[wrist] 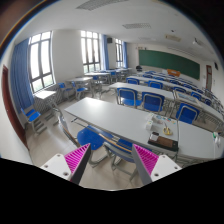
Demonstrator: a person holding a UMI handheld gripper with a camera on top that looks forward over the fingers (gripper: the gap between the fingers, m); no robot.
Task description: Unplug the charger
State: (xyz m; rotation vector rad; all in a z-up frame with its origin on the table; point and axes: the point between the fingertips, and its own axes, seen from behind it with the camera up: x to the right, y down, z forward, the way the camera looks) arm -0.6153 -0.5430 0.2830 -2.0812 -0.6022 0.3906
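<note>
My gripper is open and holds nothing; its magenta pads stand wide apart, high above the floor. Beyond the fingers, to the right, a long white table bears a small dark object near its front edge. This may be the charger and socket, but it is too small to tell. A small upright item stands behind it. The gripper is well short of the table.
A blue chair stands just ahead of the fingers at the table's near side. Rows of white desks with blue chairs fill the room. There are windows on the left and a green chalkboard on the far wall. Bare floor lies to the left.
</note>
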